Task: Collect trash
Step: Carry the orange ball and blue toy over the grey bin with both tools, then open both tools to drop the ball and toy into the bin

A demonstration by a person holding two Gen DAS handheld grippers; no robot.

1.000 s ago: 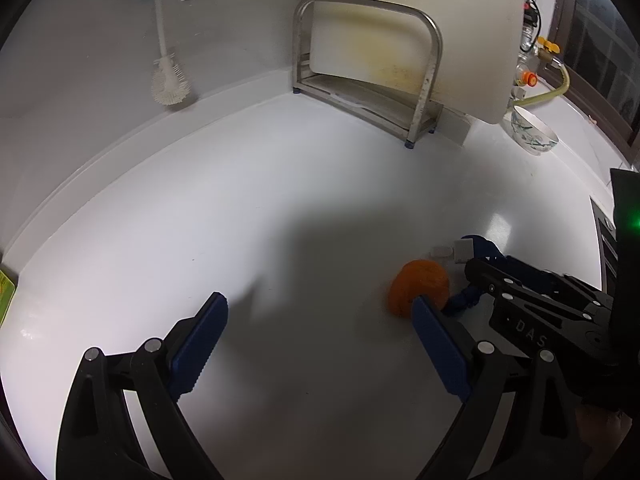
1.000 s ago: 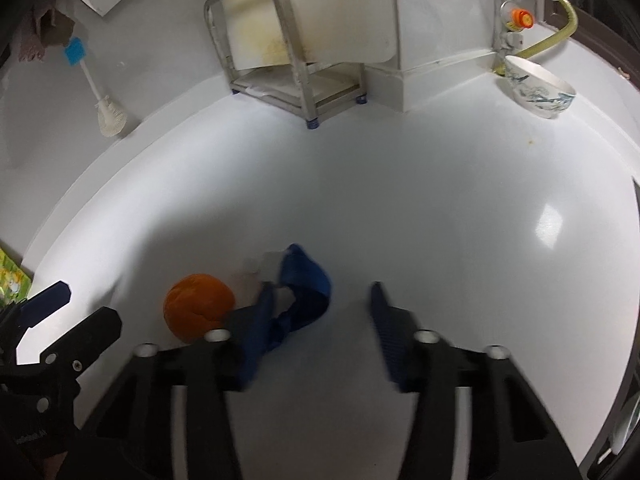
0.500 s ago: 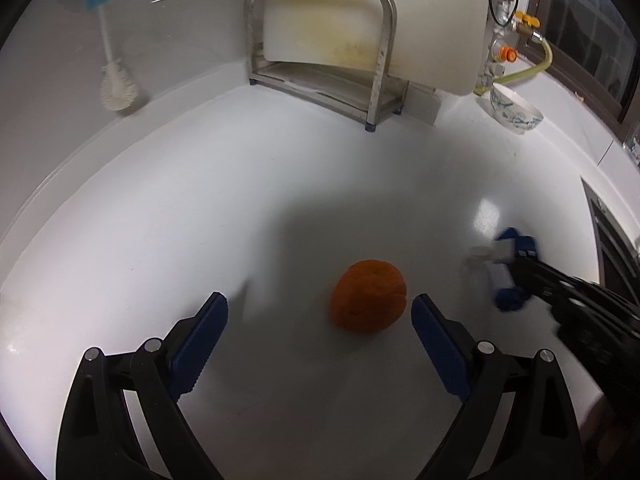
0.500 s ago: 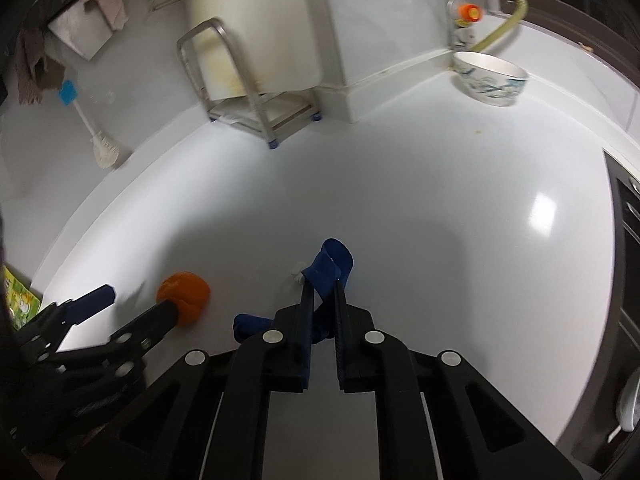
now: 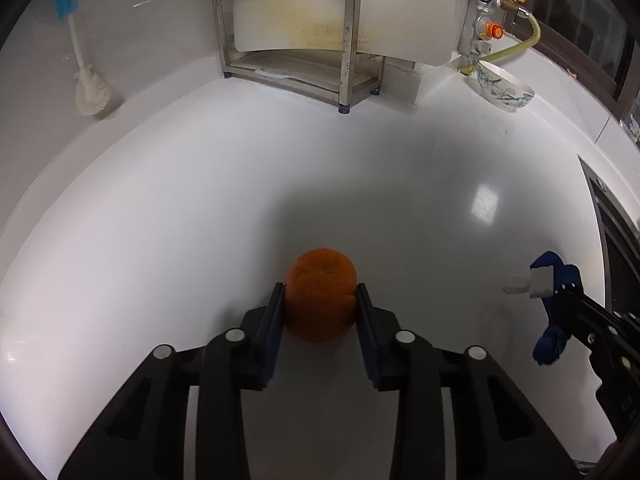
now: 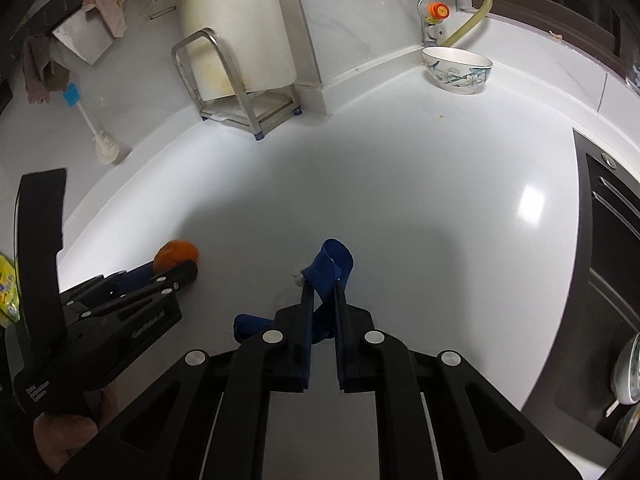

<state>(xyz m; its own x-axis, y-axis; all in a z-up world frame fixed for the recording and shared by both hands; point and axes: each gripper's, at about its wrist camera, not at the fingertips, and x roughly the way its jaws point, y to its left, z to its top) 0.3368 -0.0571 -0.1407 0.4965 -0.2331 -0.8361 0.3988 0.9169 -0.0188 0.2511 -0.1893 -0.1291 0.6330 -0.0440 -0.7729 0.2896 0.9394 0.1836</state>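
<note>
The white countertop [image 5: 200, 220] fills both frames. At lower centre of the left view, the left gripper [image 5: 320, 300] is closed on the orange peel [image 5: 322, 300]. At lower centre of the right view, the blue strap [image 6: 330, 268] is clamped by the right gripper [image 6: 323, 296].

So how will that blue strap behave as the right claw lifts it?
The blue strap is probably floppy: it loops above the right claw and trails limply below. Likely light. The white tag on it may dangle and swing.
</note>
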